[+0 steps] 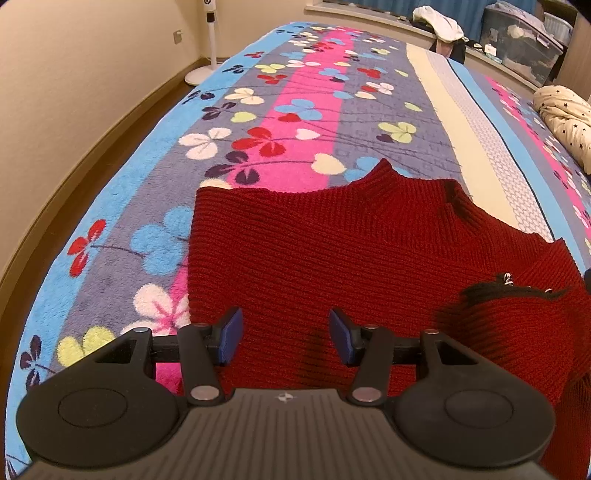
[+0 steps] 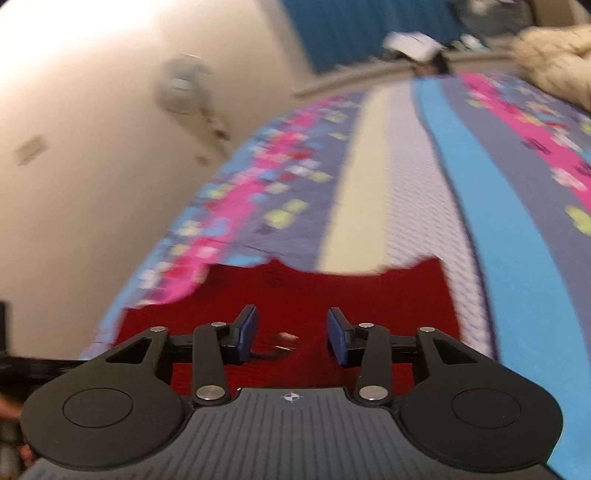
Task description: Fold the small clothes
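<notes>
A dark red knitted sweater (image 1: 332, 251) lies flat on the flowered bed blanket (image 1: 288, 110), collar toward the far side. A black trim piece with small metal bits (image 1: 509, 288) sits on its right part. My left gripper (image 1: 285, 334) is open and empty, just above the sweater's near edge. In the right wrist view, which is blurred, the same sweater (image 2: 332, 291) lies under my right gripper (image 2: 291, 334), which is open and empty, with a small metal bit (image 2: 288, 336) between its blue pads.
A cream star-print quilt (image 1: 565, 114) is bunched at the bed's far right. A white fan stand (image 1: 208, 44) is by the wall at far left. Clothes (image 1: 439, 22) and a storage box (image 1: 524, 40) sit beyond the bed's far end.
</notes>
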`<move>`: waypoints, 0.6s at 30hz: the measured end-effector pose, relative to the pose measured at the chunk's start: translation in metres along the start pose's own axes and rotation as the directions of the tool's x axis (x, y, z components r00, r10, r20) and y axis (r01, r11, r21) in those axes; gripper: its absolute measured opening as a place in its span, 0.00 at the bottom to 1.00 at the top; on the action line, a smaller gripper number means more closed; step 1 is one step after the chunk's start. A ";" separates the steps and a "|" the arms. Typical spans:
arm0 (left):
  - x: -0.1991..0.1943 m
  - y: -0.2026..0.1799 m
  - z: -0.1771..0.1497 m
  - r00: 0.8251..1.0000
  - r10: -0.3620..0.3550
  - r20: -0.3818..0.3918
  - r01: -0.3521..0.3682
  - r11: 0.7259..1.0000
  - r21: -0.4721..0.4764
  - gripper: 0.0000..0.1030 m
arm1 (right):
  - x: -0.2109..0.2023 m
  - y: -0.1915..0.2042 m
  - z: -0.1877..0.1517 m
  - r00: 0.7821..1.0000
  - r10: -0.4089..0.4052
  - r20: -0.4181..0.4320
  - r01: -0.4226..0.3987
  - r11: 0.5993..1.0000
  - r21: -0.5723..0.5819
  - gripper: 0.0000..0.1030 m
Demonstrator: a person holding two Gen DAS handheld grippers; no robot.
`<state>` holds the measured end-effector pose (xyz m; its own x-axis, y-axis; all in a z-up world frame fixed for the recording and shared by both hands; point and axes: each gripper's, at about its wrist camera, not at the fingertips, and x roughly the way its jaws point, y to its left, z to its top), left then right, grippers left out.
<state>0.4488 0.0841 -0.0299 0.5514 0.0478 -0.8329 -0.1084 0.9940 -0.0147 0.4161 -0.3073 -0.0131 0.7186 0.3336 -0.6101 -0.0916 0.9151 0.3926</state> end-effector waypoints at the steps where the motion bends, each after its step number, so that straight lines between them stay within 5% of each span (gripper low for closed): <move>1: 0.000 -0.001 0.000 1.000 0.000 0.000 0.000 1.000 0.001 0.56 | 0.003 -0.003 -0.004 1.000 -0.013 -0.013 0.013 1.000 0.009 0.44; 8: 0.000 -0.001 0.000 1.000 -0.001 0.000 0.001 1.000 0.000 0.56 | 0.025 0.003 -0.017 0.989 0.047 -0.137 -0.048 0.999 -0.004 0.44; 11: -0.001 -0.001 0.000 1.000 -0.005 0.005 0.005 1.000 -0.002 0.56 | 0.018 0.013 -0.017 0.980 0.159 -0.118 -0.163 0.986 -0.026 0.21; 15: -0.001 -0.001 0.000 1.000 -0.008 0.008 0.009 1.000 -0.004 0.56 | -0.002 0.033 -0.014 0.920 0.387 -0.055 -0.390 0.918 -0.070 0.19; 18: -0.001 -0.001 0.000 1.000 -0.009 0.008 0.009 1.000 -0.004 0.56 | -0.013 0.044 -0.013 0.877 0.478 -0.049 -0.480 0.872 -0.097 0.20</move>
<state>0.4487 0.0829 -0.0290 0.5587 0.0399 -0.8284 -0.1071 0.9939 -0.0244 0.3939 -0.2679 0.0028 0.5531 0.7408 -0.3812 -0.4916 0.6596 0.5686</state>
